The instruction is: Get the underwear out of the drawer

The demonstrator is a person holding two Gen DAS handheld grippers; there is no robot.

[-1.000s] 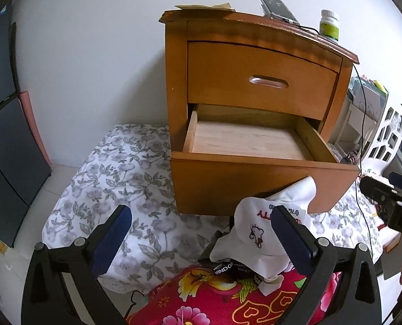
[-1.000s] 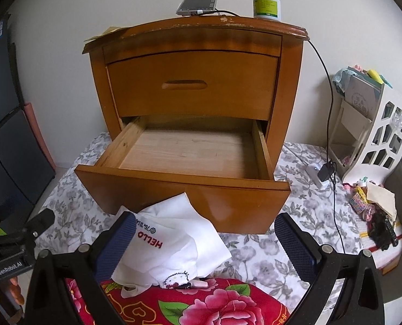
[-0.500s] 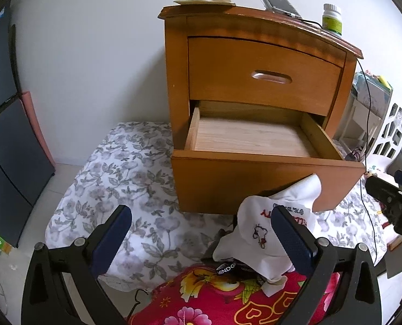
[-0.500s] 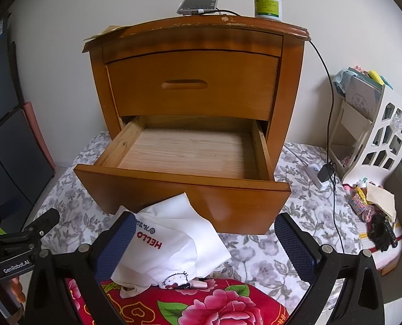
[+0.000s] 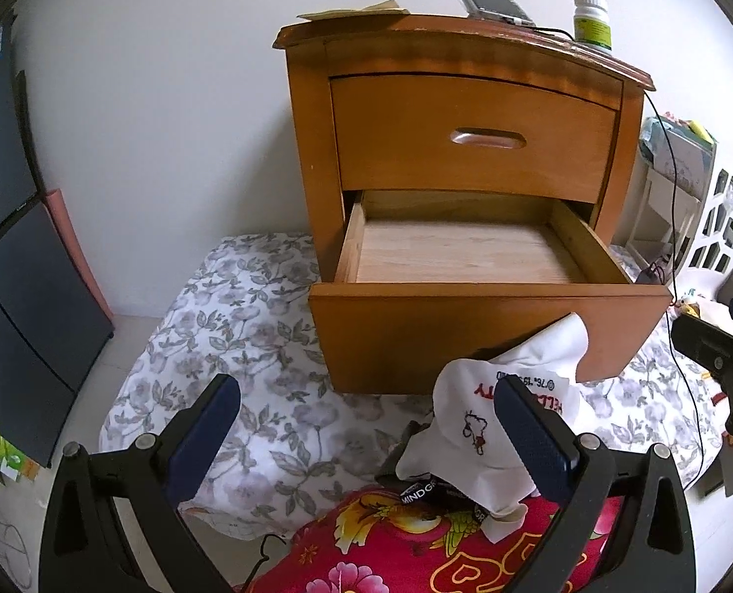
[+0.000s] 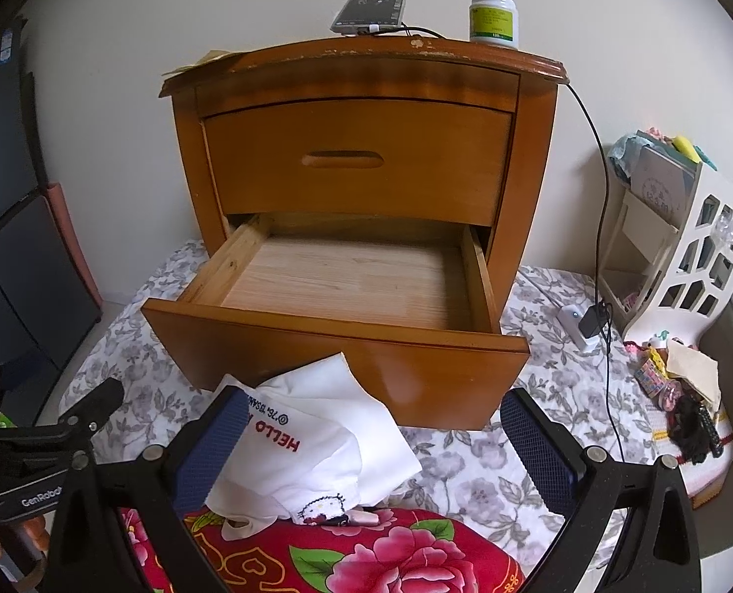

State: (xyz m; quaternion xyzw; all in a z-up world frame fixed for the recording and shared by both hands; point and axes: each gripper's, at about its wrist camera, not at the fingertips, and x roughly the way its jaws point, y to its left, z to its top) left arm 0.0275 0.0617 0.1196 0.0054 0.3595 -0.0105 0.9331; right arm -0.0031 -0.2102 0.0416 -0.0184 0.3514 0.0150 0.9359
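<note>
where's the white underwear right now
The white underwear lies out of the open lower drawer, heaped on the red floral cushion just in front of the drawer's face, low and left of centre in the right wrist view.

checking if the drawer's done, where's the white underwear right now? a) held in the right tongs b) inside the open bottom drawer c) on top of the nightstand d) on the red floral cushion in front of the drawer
d: the white underwear lies on the red floral cushion, in front of the open bottom drawer, whose wooden floor is bare.
</note>
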